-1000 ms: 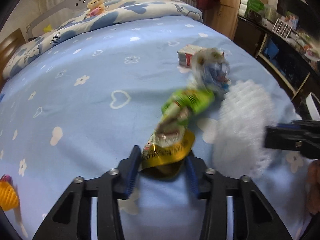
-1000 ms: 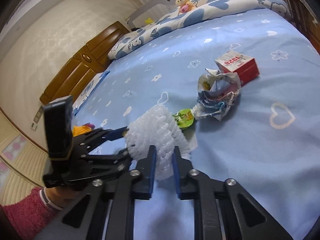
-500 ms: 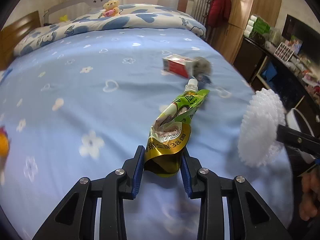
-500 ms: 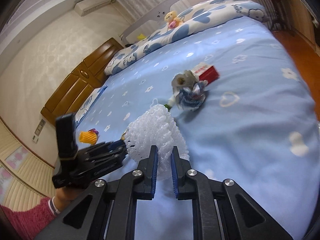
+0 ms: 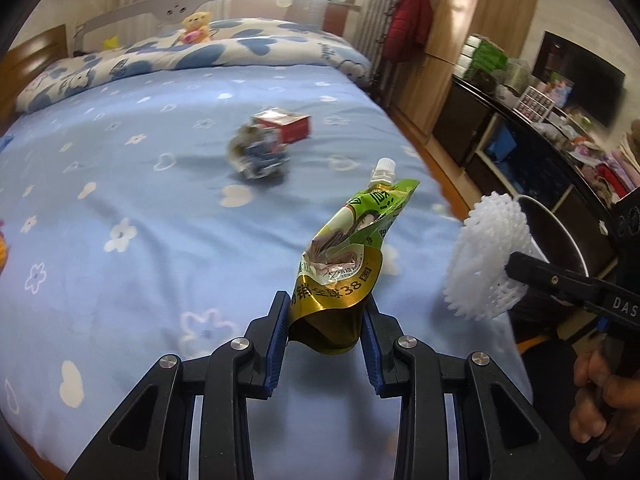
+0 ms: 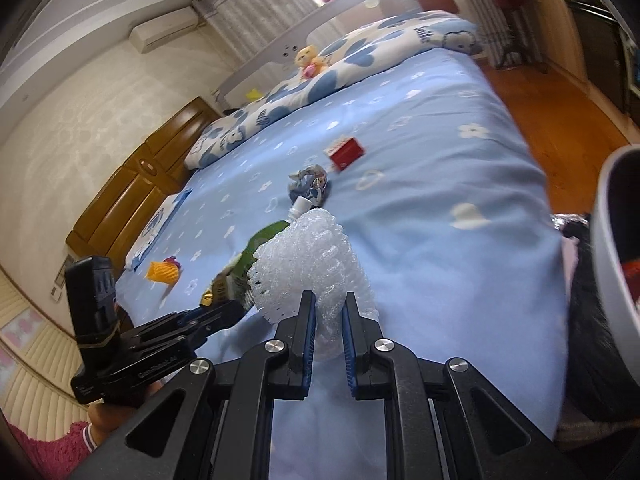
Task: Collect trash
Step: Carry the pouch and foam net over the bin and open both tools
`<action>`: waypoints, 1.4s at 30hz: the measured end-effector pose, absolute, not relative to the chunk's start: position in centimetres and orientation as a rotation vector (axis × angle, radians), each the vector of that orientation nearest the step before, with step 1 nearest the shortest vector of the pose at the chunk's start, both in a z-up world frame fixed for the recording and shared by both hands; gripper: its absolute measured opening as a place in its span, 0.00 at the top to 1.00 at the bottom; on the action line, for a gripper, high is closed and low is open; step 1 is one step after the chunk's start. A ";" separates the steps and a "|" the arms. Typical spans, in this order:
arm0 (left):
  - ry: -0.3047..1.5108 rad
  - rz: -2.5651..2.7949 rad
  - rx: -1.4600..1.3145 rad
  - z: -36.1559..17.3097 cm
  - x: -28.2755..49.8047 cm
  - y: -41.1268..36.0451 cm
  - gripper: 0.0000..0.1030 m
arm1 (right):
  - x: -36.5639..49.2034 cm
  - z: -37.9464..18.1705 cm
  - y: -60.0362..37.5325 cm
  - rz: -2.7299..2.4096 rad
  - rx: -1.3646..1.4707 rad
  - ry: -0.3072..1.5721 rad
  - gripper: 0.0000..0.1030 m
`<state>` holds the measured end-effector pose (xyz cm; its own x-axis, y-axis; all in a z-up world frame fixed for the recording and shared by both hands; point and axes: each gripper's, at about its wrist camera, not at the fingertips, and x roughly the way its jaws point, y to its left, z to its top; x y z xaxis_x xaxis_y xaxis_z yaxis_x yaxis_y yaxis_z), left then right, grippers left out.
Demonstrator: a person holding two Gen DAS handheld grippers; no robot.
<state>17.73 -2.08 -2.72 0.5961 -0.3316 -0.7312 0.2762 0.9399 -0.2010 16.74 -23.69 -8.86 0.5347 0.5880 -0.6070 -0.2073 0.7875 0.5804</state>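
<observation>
My left gripper (image 5: 325,312) is shut on the gold bottom of a green spouted drink pouch (image 5: 352,240), held up above the blue bed. My right gripper (image 6: 329,312) is shut on a white foam fruit net (image 6: 308,256); in the left wrist view that foam net (image 5: 486,256) hangs near the rim of a white bin (image 5: 560,232) past the bed's right edge. On the bed lie a crumpled wrapper (image 5: 258,156), a red and white carton (image 5: 286,124) and an orange foam net (image 6: 162,270). The bin rim (image 6: 608,264) also shows at the right wrist view's right edge.
The bed (image 5: 140,200) with flower-print sheet fills both views, pillows and a small teddy bear (image 5: 196,26) at its head. A dark sideboard (image 5: 520,140) with clutter runs along the right wall. Wooden floor (image 6: 560,120) lies beside the bed.
Both grippers have pulled back and up from the bed toward its right edge, each carrying its piece. The wrapper and carton now lie farther off, and the bin has come into view.
</observation>
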 end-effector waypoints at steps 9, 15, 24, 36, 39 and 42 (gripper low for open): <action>0.851 -0.432 -0.014 -2.1 16.8 -5.6 0.69 | 14.3 -8.8 -27.8 0.418 0.516 0.862 0.88; 0.842 -0.471 0.019 -1.6 16.5 -7.5 0.69 | 12.7 -8.4 -30.3 0.379 0.541 0.832 0.88; 0.820 -0.523 0.072 -0.7 16.8 -11.3 0.69 | 11.6 -8.0 -33.9 0.310 0.575 0.792 0.88; 0.799 -0.599 0.121 -0.2 18.1 -14.8 0.69 | 10.7 -7.1 -38.7 0.206 0.600 0.742 0.88; 0.799 -0.614 0.139 -0.2 18.4 -15.9 0.69 | 10.5 -7.0 -39.6 0.179 0.604 0.734 0.88; 0.801 -0.632 0.155 -0.3 18.7 -16.9 0.69 | 10.5 -6.9 -40.6 0.149 0.604 0.733 0.88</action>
